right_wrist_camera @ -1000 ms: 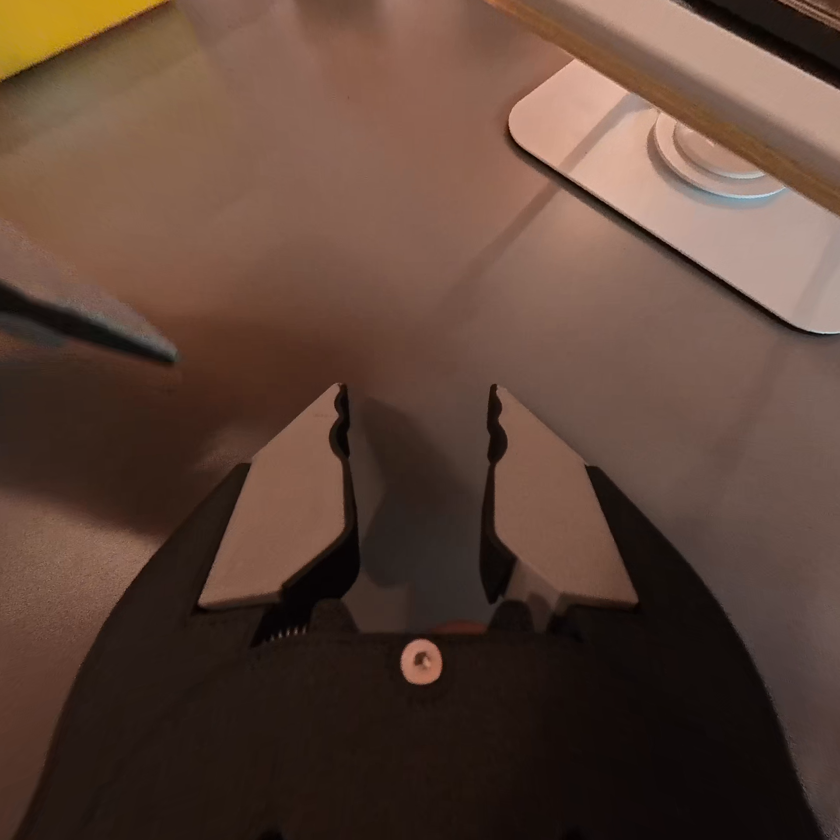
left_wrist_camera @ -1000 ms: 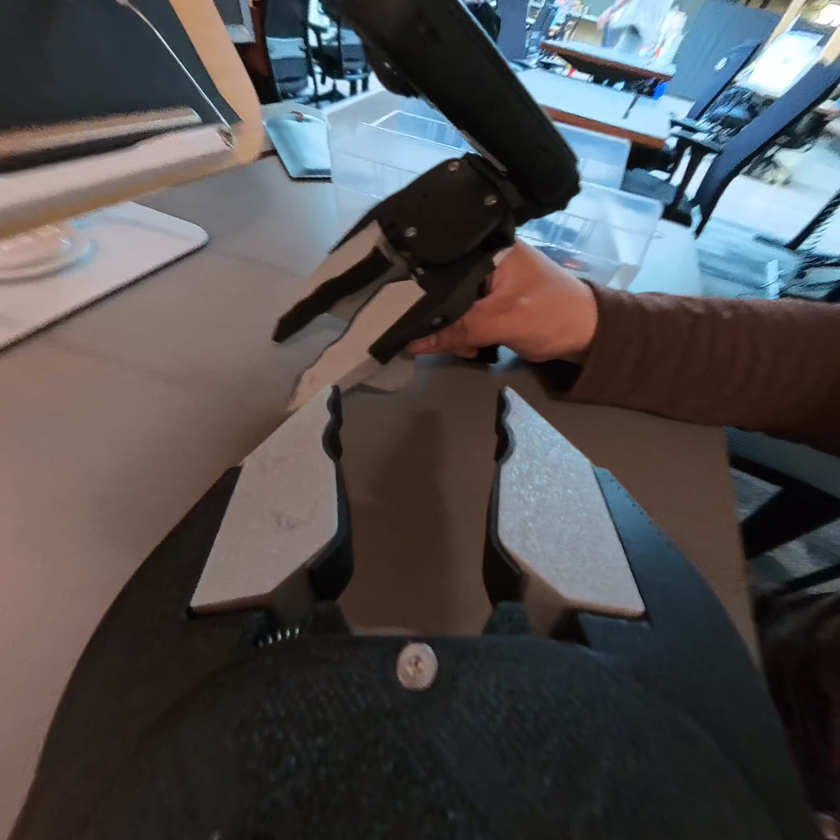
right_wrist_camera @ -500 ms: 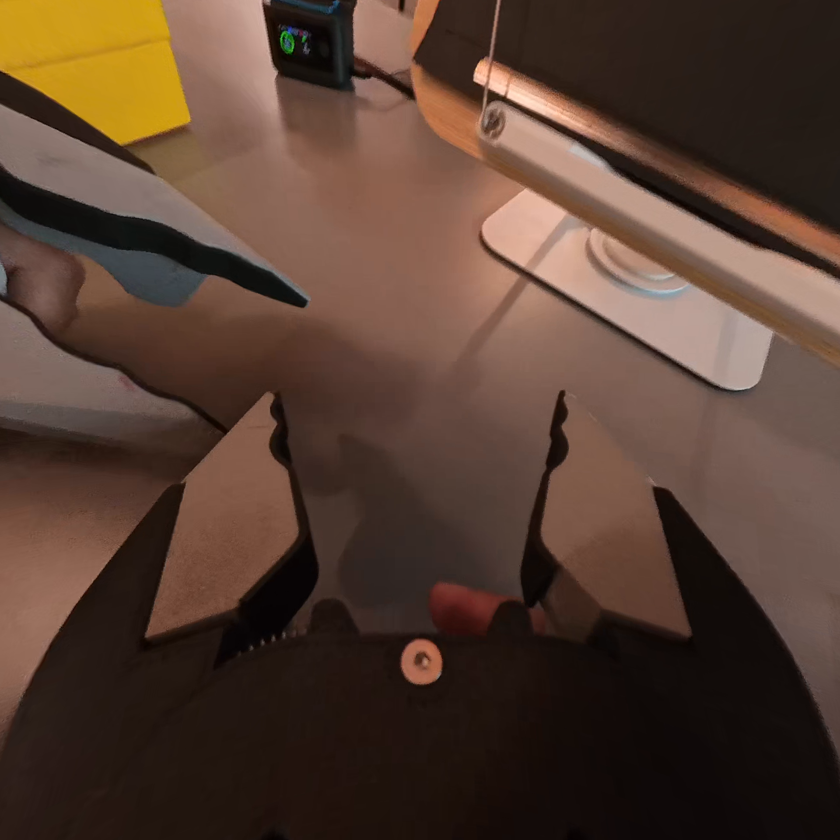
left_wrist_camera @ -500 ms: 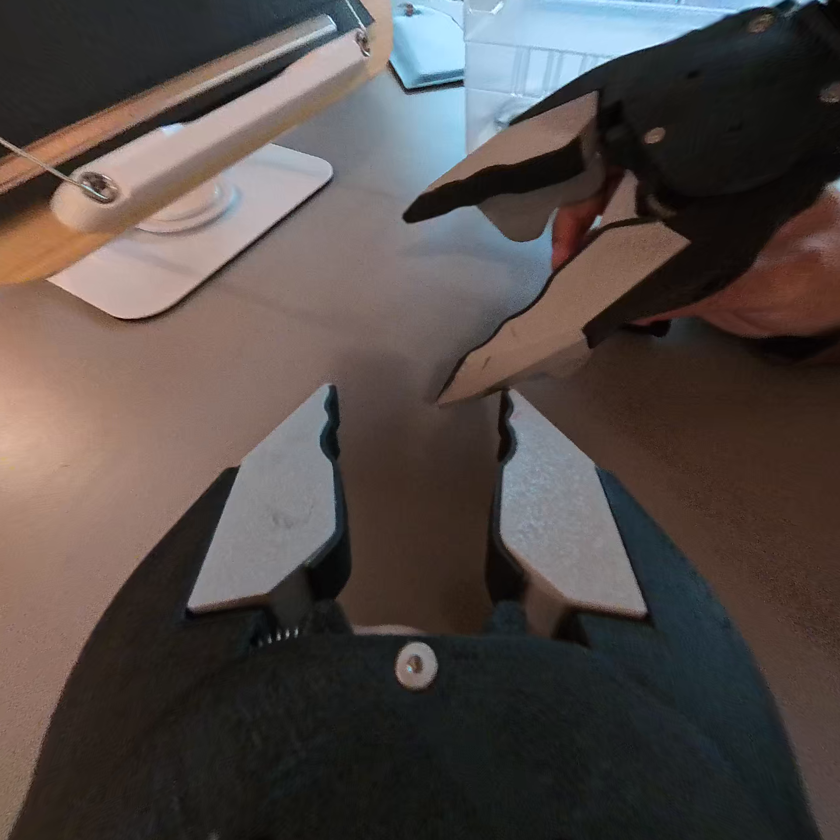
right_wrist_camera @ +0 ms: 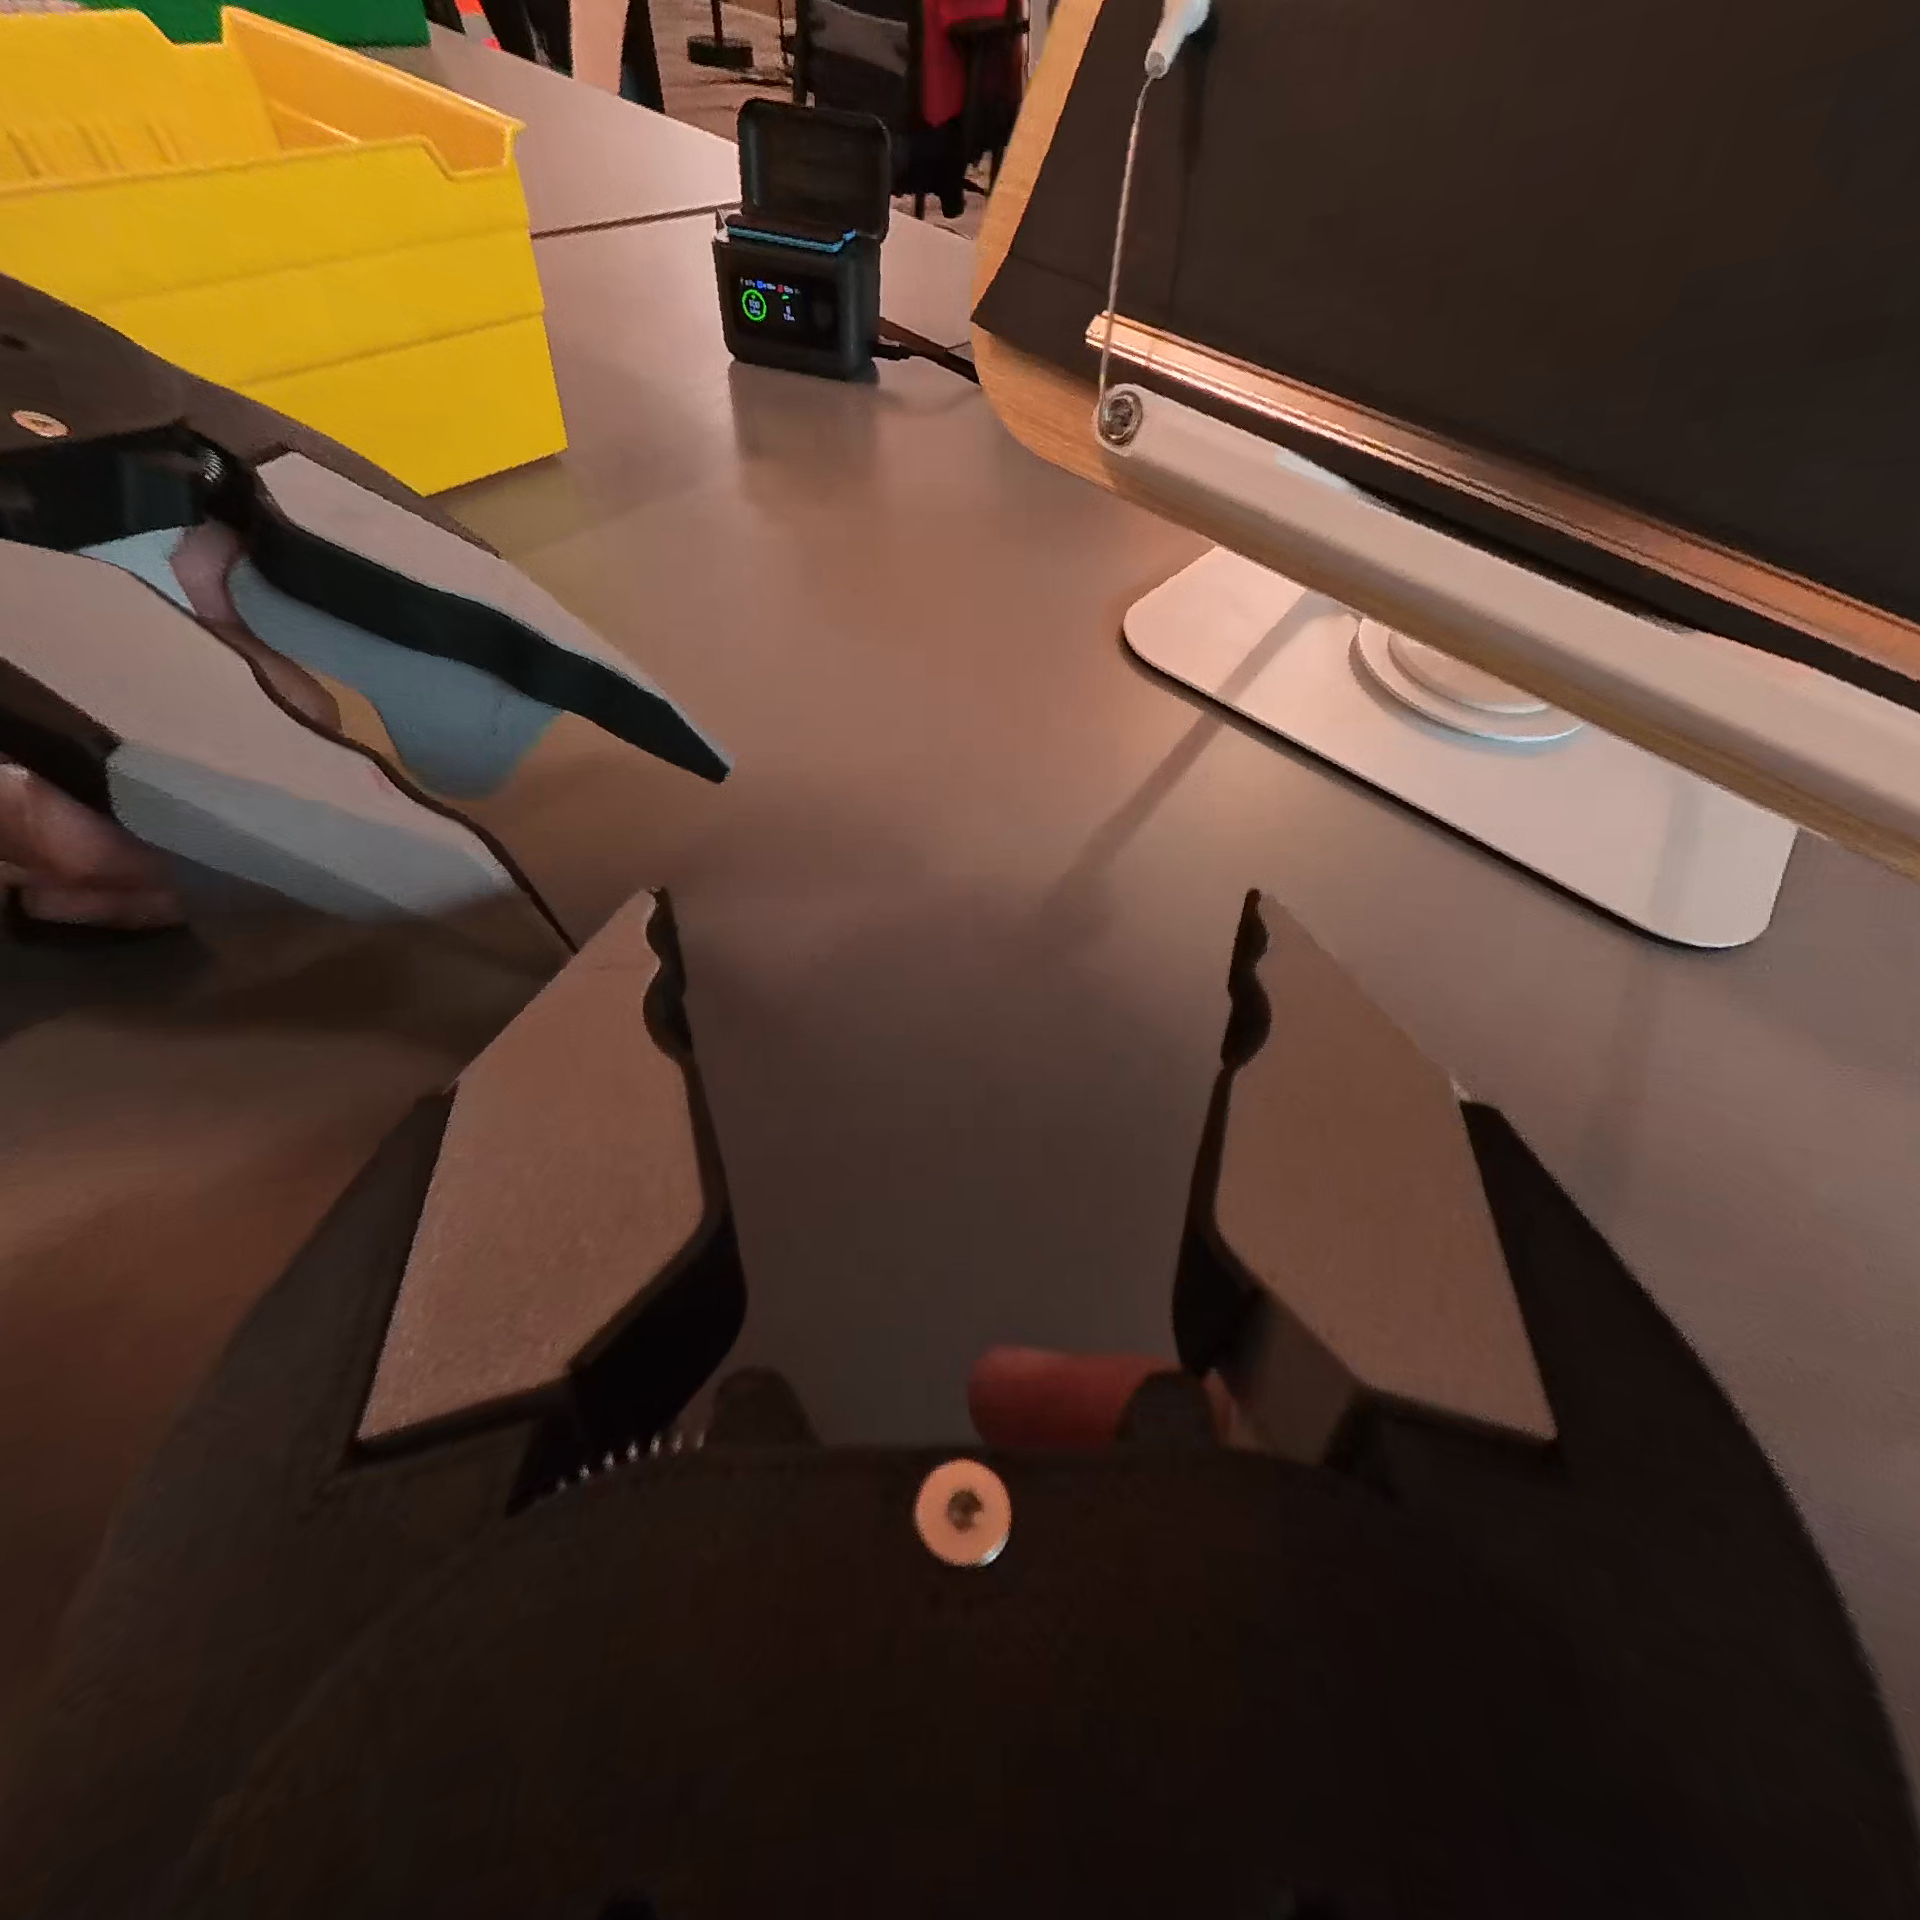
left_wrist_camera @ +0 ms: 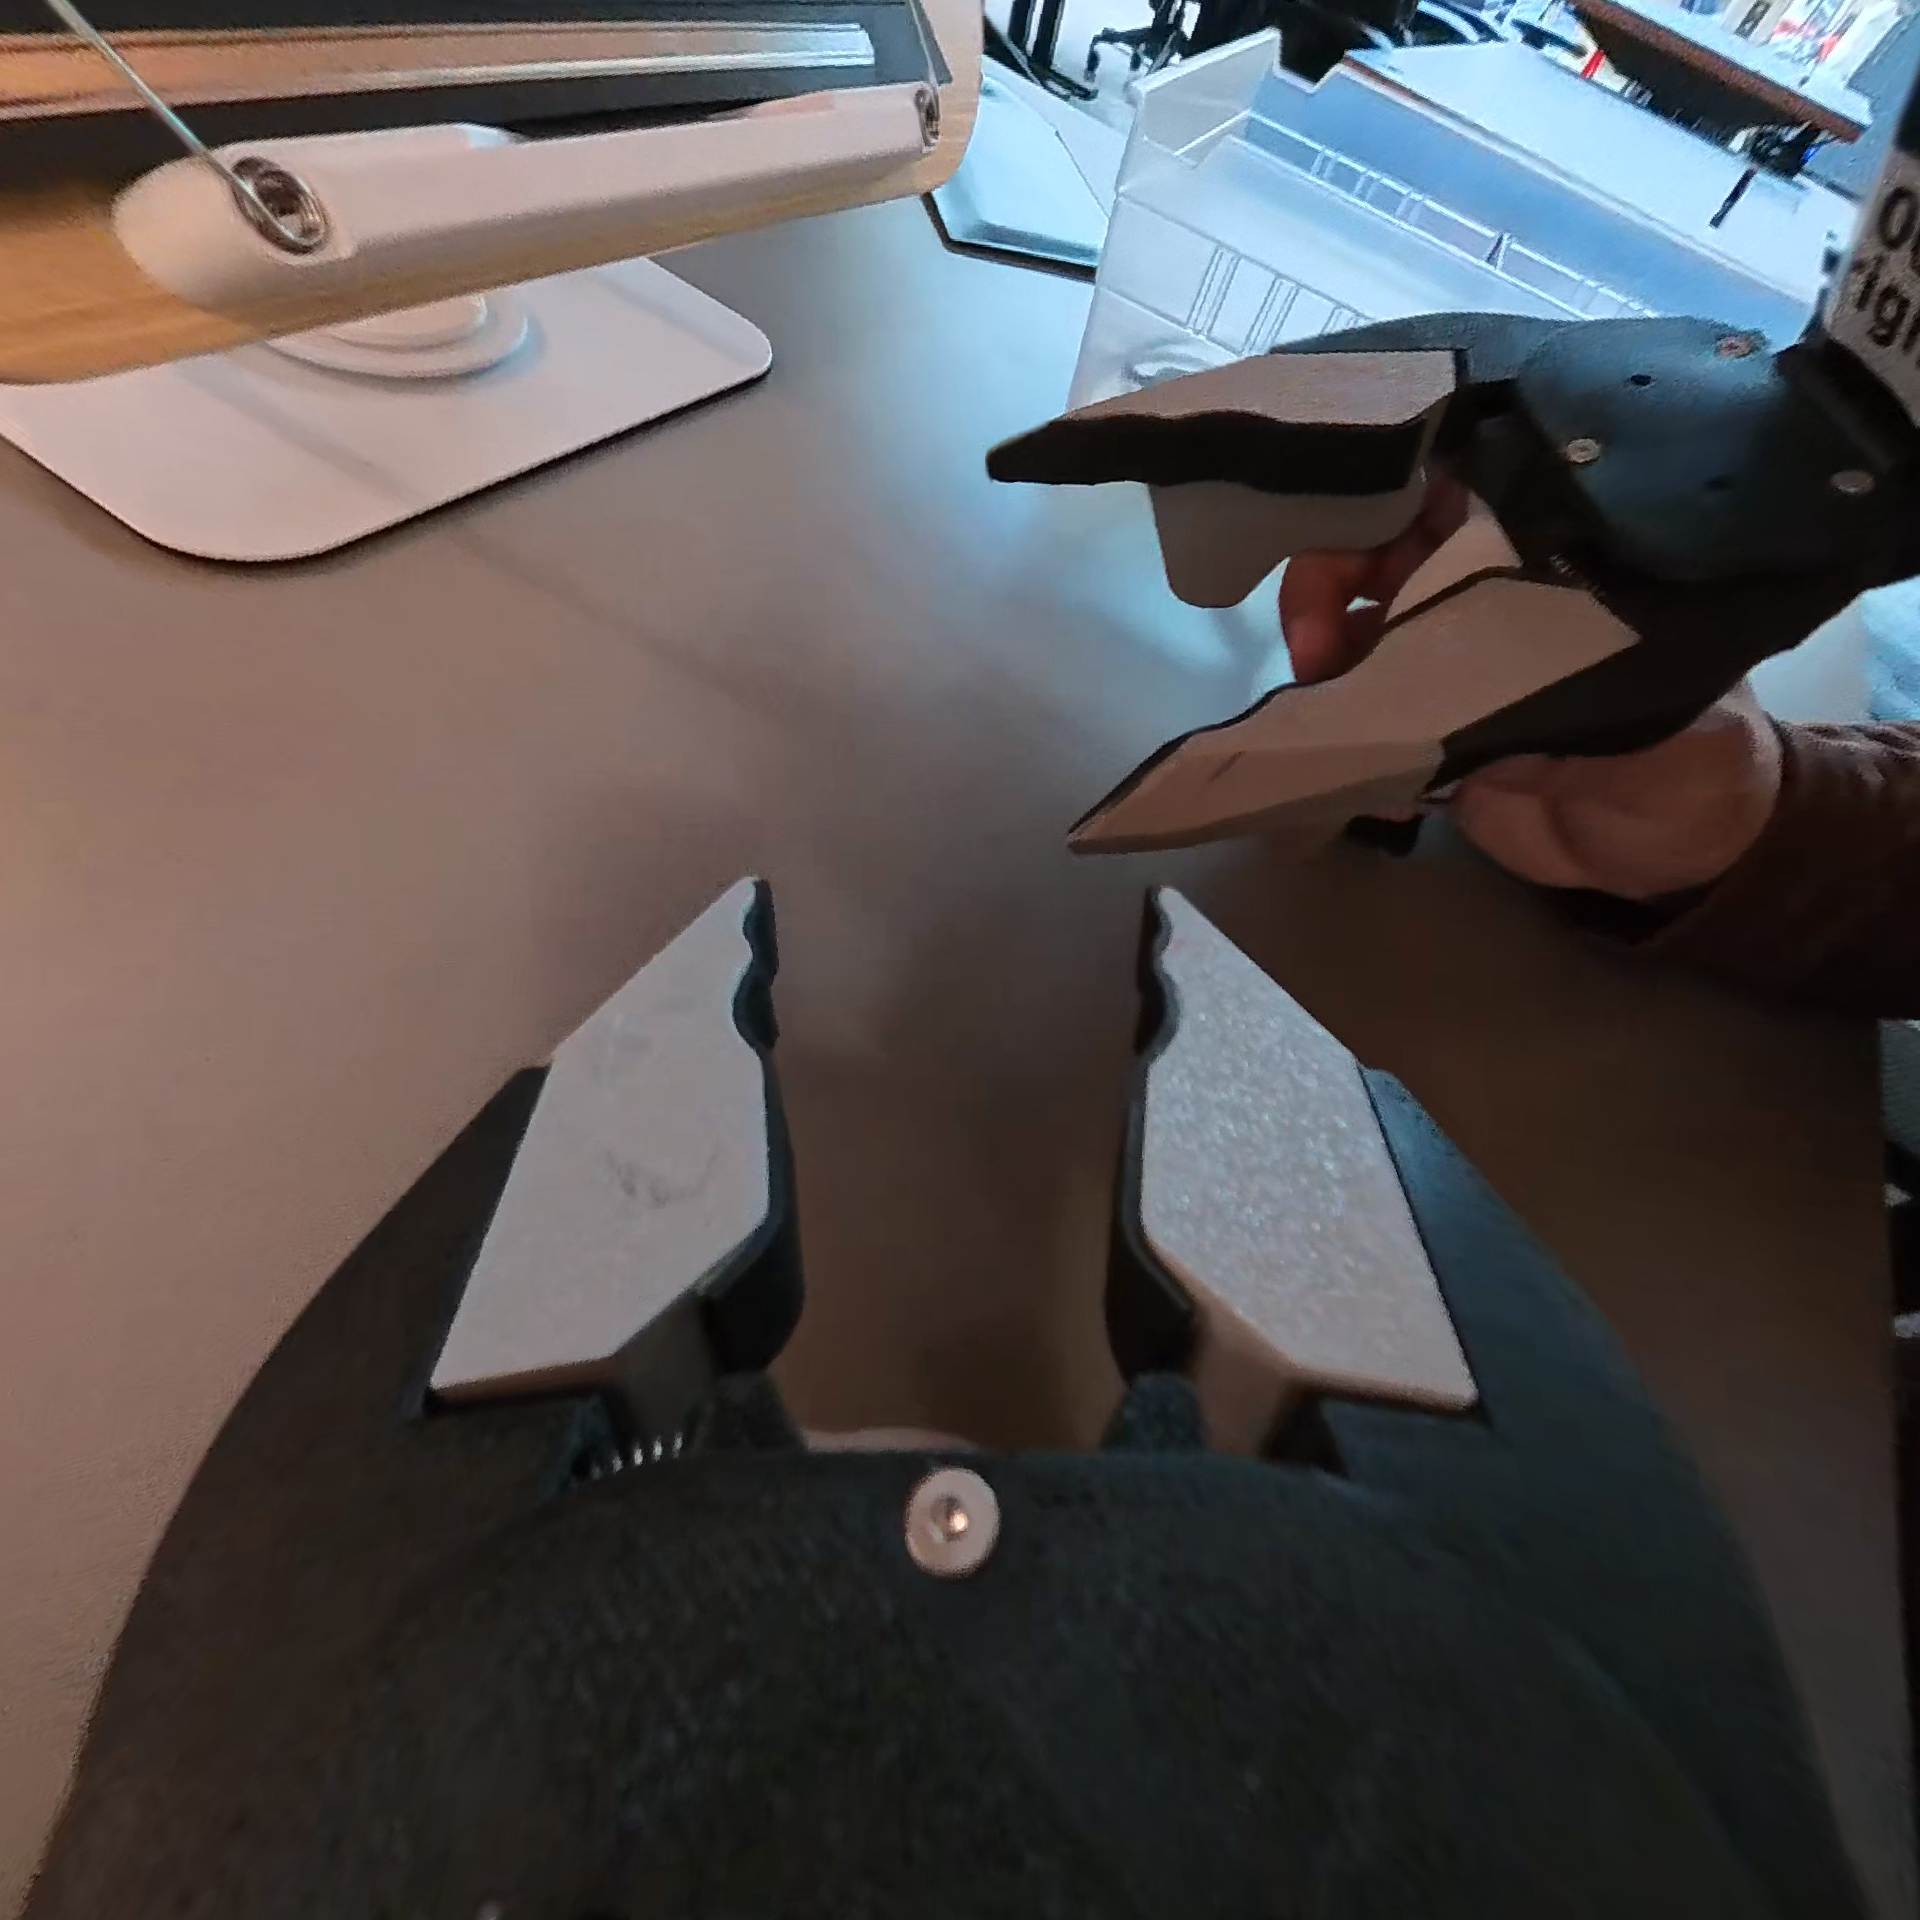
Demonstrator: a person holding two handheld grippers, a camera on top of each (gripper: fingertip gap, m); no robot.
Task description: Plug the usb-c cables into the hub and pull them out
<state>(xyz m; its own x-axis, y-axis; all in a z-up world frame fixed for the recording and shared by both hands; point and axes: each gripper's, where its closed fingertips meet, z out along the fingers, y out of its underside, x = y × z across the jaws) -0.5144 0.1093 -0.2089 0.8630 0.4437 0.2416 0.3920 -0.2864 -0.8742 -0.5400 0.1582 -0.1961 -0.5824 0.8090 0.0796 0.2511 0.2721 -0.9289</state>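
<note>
- Here, a yellow bin (right_wrist_camera: 312, 260) is seen at the upper left of the right wrist view; its contents cannot be made out.
- A clear plastic container (left_wrist_camera: 1299, 239) is seen at the upper right of the left wrist view; what it holds cannot be told.
- Neither the usb-c cables nor the hub can be found in either view, so their place relative to the grippers cannot be told.
- The left gripper (left_wrist_camera: 956, 935) is held with its jaws spread apart and nothing between them, above the bare grey table (left_wrist_camera: 364, 831).
- The right gripper (right_wrist_camera: 956, 945) is likewise held wide apart and empty; in the left wrist view it is seen at the right, gripped by a hand (left_wrist_camera: 1621, 800).
- A monitor stand with a white base (right_wrist_camera: 1507, 769) is seen at the right of the right wrist view, under the dark screen (right_wrist_camera: 1558, 260).
- A small black device with a lit display (right_wrist_camera: 795, 301) is set at top centre, between bin and screen.
</note>
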